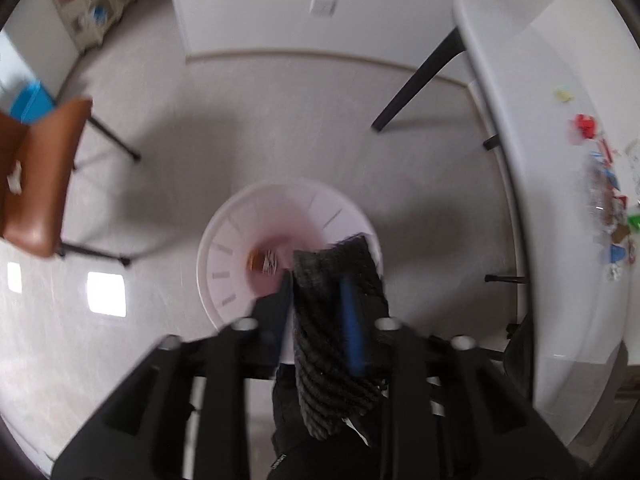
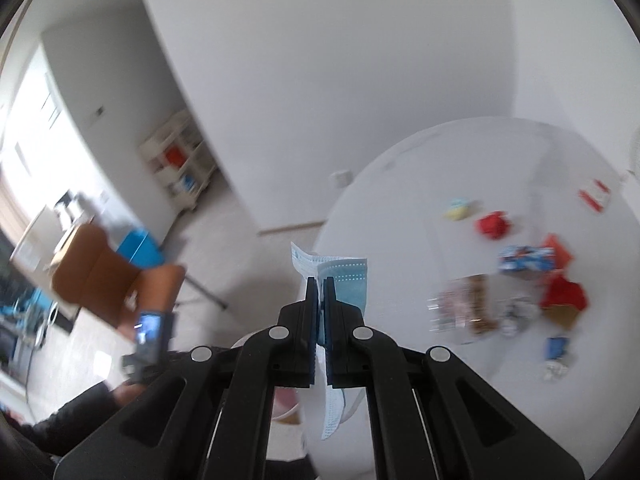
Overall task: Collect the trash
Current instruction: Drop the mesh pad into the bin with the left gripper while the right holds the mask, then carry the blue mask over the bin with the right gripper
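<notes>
**Both grippers loaded, left one above the bin**

Left gripper (image 1: 320, 280) is clamped on a dark knitted cloth (image 1: 336, 328); cloth is bunched between the blue fingers (image 1: 352, 320), hangs back past the gripper body toward the camera; frame is motion-blurred. Straight ahead of the left fingertips, below them, sits a white round bin (image 1: 224, 256) on the floor; a small brown-and-white wrapper (image 1: 264, 261) lies at the bin's bottom, just left of the fingertips. Far right of the tool, a white table (image 1: 540, 160) with a heap of coloured trash (image 1: 608, 216) on it; far left, a brown chair (image 1: 40, 176).

Right gripper (image 2: 319, 280) is pressed together on a light blue face mask (image 2: 344, 280); jaws nearly closed with the mask pinched between; mask top sticks up past the fingertips, its lower end dangles under the gripper body near the camera. Ahead and right of this tool, the table (image 2: 400, 200) carries scattered trash: red crumpled paper (image 2: 494, 225), a blue-and-white pack (image 2: 524, 259), clear plastic wrappers (image 2: 464, 308), a red-and-white box (image 2: 595, 196); all well apart from the fingers. Left of the tool, the chair (image 2: 116, 280); low left, a dark device (image 2: 150, 334), too blurred to identify.
</notes>
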A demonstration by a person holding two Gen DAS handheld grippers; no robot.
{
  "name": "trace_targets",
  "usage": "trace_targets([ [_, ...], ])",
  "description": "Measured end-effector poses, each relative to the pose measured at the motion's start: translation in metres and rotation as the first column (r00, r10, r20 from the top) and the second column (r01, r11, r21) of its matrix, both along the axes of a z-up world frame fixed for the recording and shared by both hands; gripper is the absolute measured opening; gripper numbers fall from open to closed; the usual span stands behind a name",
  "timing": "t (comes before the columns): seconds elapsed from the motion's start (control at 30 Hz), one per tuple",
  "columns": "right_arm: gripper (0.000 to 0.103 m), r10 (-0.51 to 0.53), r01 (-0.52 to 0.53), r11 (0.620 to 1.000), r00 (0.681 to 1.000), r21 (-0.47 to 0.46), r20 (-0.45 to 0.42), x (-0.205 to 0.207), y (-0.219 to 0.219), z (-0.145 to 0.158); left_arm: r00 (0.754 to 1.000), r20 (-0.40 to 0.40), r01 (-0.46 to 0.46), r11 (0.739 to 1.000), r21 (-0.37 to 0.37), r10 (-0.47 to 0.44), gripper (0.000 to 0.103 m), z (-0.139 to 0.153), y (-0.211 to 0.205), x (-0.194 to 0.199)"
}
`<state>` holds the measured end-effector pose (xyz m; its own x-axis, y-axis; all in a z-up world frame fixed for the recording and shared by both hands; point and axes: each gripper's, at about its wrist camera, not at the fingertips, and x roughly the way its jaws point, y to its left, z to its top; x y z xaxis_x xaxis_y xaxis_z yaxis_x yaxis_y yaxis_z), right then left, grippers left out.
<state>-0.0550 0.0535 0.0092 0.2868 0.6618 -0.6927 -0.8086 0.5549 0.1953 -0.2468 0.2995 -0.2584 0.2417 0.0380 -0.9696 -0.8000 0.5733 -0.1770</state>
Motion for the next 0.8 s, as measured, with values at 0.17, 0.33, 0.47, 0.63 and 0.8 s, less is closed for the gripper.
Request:
trace_targets([
  [0.17,0.004,0.097,-0.098,0.994,0.995,-0.057,-0.024,-0.026,0.041,-0.015,0.998,-0.052,-0.026,0.998,-0.054,0.023,0.047,-0.045,0.017,-0.008],
  [0.33,0.004,0.154,-0.159,0.981,0.987,-0.111,-0.051,-0.045,0.072,-0.032,0.995,-0.056,-0.085,0.994,-0.065,0.081,0.058,-0.053,0.029,-0.021],
  [0.47,0.004,0.188,-0.199,0.969,0.979,-0.145,-0.082,-0.057,0.088,-0.049,0.992,-0.054,-0.112,0.994,0.012,0.112,0.07,-0.025,0.032,-0.036],
  [0.63,0.004,0.239,-0.263,0.944,0.961,-0.2,-0.136,-0.071,0.111,-0.084,0.989,-0.02,-0.144,0.982,0.123,0.148,0.086,0.035,0.028,-0.064],
  [0.8,0.005,0.287,-0.334,0.902,0.937,-0.272,-0.198,-0.088,0.141,-0.135,0.982,0.026,-0.187,0.966,0.176,0.185,0.093,0.089,0.02,-0.085],
])
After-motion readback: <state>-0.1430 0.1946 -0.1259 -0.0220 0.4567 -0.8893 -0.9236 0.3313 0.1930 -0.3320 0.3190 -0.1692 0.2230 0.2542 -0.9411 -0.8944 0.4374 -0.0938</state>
